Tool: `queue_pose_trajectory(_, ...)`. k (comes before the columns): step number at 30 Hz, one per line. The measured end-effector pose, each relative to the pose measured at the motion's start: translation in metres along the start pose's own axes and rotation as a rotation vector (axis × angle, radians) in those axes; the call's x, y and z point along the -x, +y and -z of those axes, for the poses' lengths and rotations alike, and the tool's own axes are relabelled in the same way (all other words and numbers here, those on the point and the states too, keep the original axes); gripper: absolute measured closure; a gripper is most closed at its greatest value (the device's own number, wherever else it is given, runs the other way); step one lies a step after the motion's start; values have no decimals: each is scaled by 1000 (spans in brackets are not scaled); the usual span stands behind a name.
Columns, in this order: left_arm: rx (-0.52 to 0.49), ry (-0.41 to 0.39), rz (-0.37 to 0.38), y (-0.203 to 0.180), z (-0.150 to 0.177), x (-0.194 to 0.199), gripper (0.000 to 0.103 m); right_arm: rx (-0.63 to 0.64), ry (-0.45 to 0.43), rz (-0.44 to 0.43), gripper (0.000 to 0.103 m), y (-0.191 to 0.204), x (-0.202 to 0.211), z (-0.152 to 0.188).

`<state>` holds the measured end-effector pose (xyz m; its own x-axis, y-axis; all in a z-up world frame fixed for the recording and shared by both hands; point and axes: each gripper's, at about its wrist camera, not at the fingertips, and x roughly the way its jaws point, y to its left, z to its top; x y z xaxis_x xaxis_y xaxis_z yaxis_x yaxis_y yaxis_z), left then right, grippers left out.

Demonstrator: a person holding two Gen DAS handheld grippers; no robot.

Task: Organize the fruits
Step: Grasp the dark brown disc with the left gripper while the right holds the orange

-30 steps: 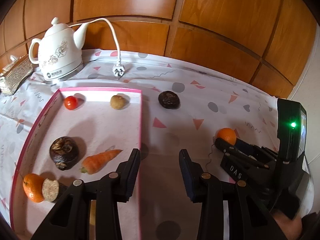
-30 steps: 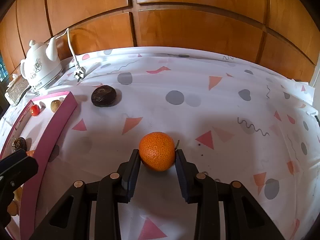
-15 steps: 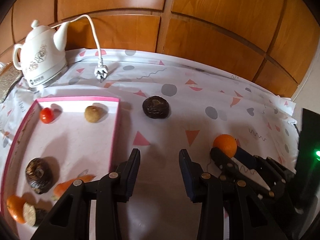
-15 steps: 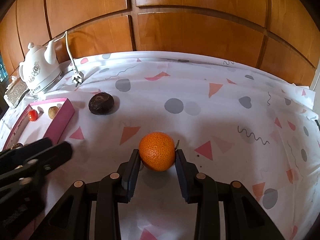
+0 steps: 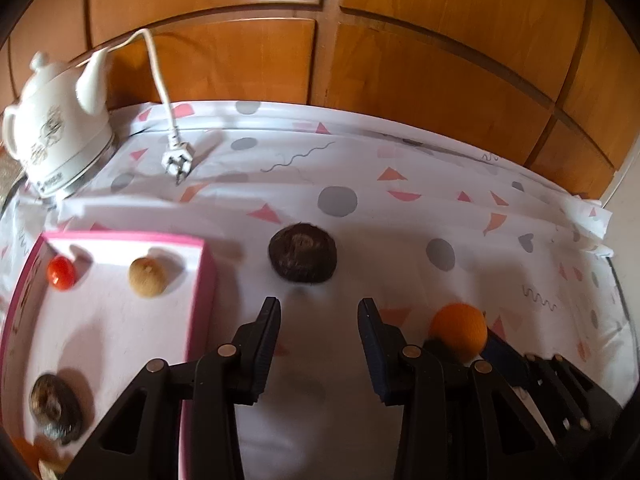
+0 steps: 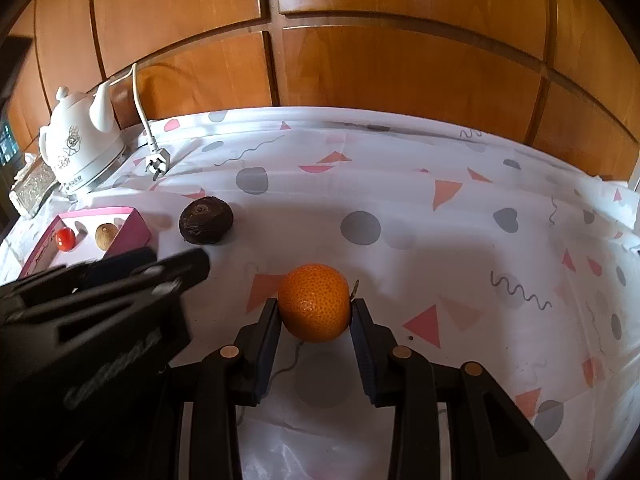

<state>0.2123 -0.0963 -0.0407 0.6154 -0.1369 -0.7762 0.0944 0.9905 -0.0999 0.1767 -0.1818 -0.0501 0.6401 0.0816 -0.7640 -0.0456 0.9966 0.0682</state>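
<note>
My right gripper [image 6: 314, 312] is shut on an orange [image 6: 315, 302], held just above the patterned tablecloth; the orange also shows in the left wrist view [image 5: 458, 327]. My left gripper [image 5: 318, 320] is open and empty, just short of a dark brown round fruit [image 5: 302, 252] that lies on the cloth right of the pink tray [image 5: 200, 280]. The tray holds a small red tomato [image 5: 61, 273], a tan round fruit [image 5: 147, 277] and another dark fruit [image 5: 54, 406]. The left gripper shows at the left of the right wrist view [image 6: 160, 276].
A white electric kettle [image 5: 56, 136] stands at the back left with its cord and plug [image 5: 178, 162] on the cloth. Wood panelling [image 5: 400, 60] rises behind the table. The table's right edge [image 5: 600, 224] is near. An ornate box [image 6: 34, 184] sits beside the kettle.
My left gripper has swung right from over the tray toward the dark fruit on the cloth. The right gripper keeps its hold on the orange and has lifted it slightly.
</note>
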Motion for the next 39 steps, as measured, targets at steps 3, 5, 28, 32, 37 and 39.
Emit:
queue_pose_trajectory(3, -4, 6, -17, -1, -6, -11, 62, -6, 0, -5, 67, -1, -1, -1)
queue_pose_trajectory(5, -6, 5, -25, -1, -8, -16, 62, -10, -3, -8, 67, -1, -2, -2)
queue_pose_trajectory(28, -81, -59, 78, -13, 20, 11, 103, -31, 17, -21, 67, -7, -1, 3)
queue_pose_trajectory(32, -53, -63, 104, -4, 23, 19, 103, -37, 11, -23, 67, -8, 1, 5)
queue_pose_trajectory(37, -34, -54, 124, 0, 4, 11, 92, -52, 9, -26, 67, -10, 0, 6)
queue_pose_trajectory(39, -38, -43, 138, -1, -6, 4, 90, -56, 11, -37, 67, -10, 0, 7)
